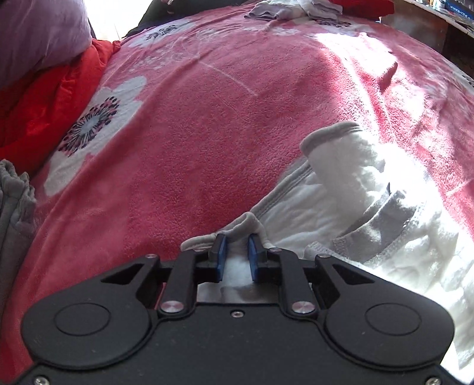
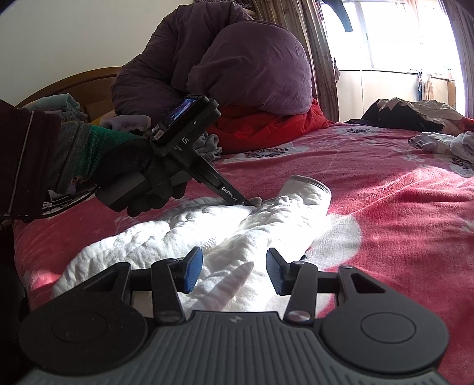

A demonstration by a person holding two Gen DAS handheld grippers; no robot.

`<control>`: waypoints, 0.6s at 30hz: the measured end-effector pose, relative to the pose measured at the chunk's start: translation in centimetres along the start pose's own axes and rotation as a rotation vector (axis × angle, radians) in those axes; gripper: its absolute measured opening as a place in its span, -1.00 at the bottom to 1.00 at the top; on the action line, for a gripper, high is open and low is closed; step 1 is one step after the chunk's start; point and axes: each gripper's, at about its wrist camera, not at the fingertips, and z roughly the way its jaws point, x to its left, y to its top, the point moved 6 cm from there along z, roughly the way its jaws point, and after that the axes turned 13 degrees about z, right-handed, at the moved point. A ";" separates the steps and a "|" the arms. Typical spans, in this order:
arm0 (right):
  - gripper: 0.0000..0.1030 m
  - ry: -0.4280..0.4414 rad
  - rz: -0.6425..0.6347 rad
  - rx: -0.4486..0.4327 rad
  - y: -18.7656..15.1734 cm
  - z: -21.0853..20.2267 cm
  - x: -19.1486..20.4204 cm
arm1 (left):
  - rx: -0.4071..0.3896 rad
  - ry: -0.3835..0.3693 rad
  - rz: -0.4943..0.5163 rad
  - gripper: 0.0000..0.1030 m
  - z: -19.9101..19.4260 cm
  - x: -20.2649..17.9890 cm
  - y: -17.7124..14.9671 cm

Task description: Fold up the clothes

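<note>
A white fleece garment with grey trim [image 1: 370, 207] lies on the pink flowered blanket [image 1: 207, 133]. My left gripper [image 1: 236, 251] is shut on its grey collar edge, with white fleece between the blue pads. In the right wrist view the same garment [image 2: 192, 234] lies spread in front, one sleeve [image 2: 308, 195] pointing away. The left gripper [image 2: 254, 203] touches it near the sleeve's base. My right gripper [image 2: 234, 274] is open and hovers just above the near part of the garment, holding nothing.
A purple duvet [image 2: 237, 65] and red bedding [image 2: 266, 124] are piled at the headboard. Loose clothes [image 2: 438, 142] lie at the far side near the window. A grey garment [image 1: 14, 213] lies at the left edge. A wooden shelf [image 1: 438, 26] stands beyond the bed.
</note>
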 end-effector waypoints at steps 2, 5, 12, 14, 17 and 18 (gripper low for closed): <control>-0.06 0.001 0.004 -0.002 -0.1 0.0 -0.1 | -0.026 -0.017 -0.075 -0.74 -1.7 1.0 0.3; -0.06 -0.011 0.010 -0.011 -0.5 -0.2 -0.3 | -0.130 -0.026 -0.217 -0.37 -5.5 2.6 -0.2; -0.10 -0.005 -0.053 -0.050 -1.5 -1.8 1.1 | -0.284 -0.010 -0.355 -0.25 -14.5 0.8 -7.7; -0.23 0.002 -0.056 -0.059 -1.6 -2.2 1.7 | -0.326 -0.006 -0.354 -0.25 -16.4 -1.7 -9.1; -0.25 0.013 -0.056 -0.076 -1.9 -2.9 2.9 | -0.374 -0.008 -0.319 -0.25 -17.6 -4.6 -10.0; -0.25 0.015 -0.061 -0.076 -1.9 -3.0 3.2 | -0.390 -0.008 -0.305 -0.25 -17.9 -5.6 -10.2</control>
